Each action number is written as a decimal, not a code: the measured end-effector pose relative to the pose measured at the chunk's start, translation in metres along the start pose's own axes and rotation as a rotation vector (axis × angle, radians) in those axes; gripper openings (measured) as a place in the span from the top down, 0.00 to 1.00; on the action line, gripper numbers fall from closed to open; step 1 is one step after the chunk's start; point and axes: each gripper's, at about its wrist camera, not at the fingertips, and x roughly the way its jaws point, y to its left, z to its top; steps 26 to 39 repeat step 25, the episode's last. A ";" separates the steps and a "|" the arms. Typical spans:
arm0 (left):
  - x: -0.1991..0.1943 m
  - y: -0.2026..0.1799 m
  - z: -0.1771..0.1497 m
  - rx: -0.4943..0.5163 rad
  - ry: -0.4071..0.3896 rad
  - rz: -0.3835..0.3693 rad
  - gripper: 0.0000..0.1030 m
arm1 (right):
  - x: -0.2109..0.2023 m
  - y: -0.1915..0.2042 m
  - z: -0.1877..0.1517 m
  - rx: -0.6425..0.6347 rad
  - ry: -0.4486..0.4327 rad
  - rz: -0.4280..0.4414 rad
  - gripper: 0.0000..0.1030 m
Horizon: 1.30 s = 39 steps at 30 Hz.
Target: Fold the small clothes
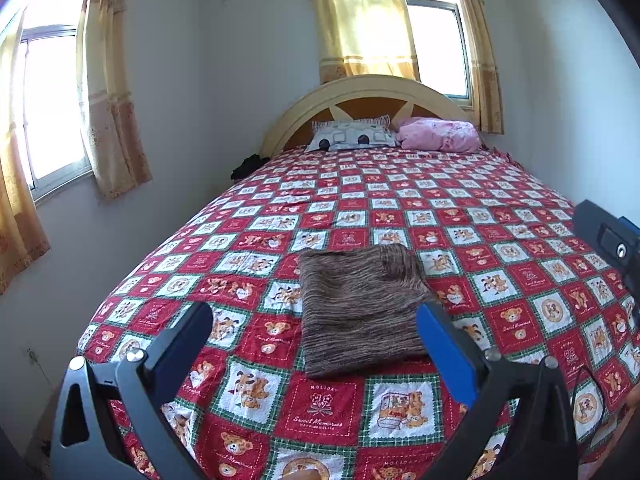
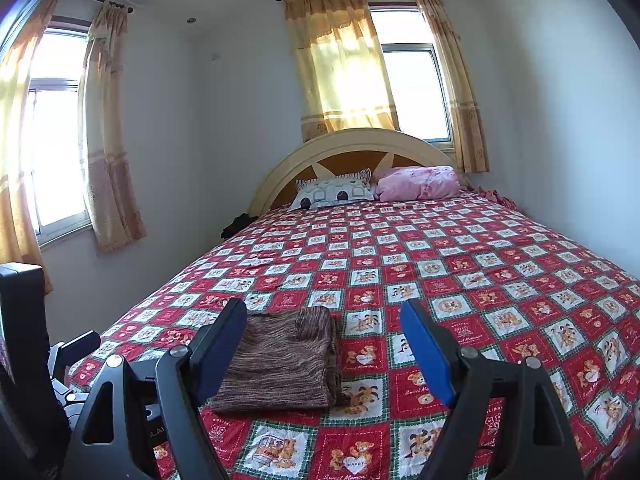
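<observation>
Brown folded garment lies near bedspread edge.

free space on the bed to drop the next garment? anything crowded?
Free: the bedspread between the folded brown garment and the pillows, and the stretch right of the garment toward the wall-side edge. Crowded: the headboard end, with the patterned pillow and pink bundle, and the near edge around both open grippers.

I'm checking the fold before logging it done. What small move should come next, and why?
Probably draw both grippers back and leave it. The brown knit garment already lies as a neat folded rectangle on the teddy-bear bedspread. The left gripper and right gripper both stand open, holding nothing, with no other loose small garment clearly in view.
</observation>
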 end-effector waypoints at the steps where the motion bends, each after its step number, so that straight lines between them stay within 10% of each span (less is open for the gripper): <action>1: 0.002 0.000 -0.001 0.002 0.007 -0.002 0.00 | 0.001 0.000 -0.001 0.001 0.003 -0.001 0.23; 39: 0.013 0.002 -0.003 -0.018 0.033 0.010 0.00 | 0.010 0.000 -0.010 0.008 0.050 -0.012 0.23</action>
